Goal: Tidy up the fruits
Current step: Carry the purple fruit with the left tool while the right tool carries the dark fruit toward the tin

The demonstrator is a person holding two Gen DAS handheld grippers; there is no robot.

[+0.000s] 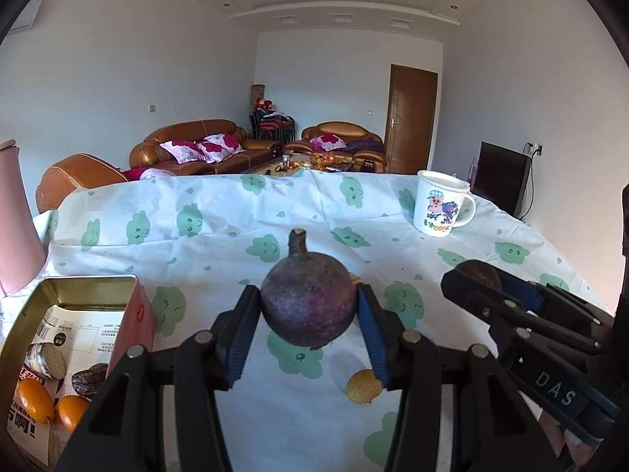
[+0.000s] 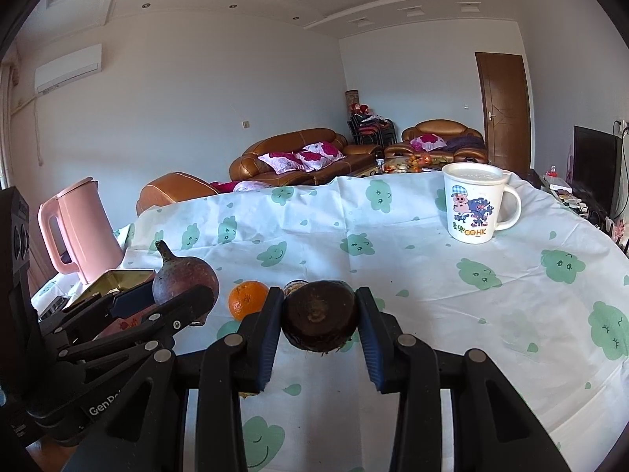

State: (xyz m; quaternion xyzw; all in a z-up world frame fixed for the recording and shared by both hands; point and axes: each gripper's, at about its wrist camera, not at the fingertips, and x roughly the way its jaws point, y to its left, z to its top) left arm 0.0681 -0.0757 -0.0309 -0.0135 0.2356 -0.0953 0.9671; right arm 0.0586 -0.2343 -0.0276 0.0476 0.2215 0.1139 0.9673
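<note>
both hand-held grippers (image 1: 308,310) (image 2: 319,316) clamp fruit

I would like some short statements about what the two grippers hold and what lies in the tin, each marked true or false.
1. The left gripper holds a round purple fruit with a stem. True.
2. The right gripper is open and holds nothing. False: it is shut on a dark brown fruit.
3. The tin box already contains orange fruits. True.
4. The cartoon mug lies on its side. False: it stands upright on the tablecloth.
5. A pink kettle stands behind the tin box. True.
</note>
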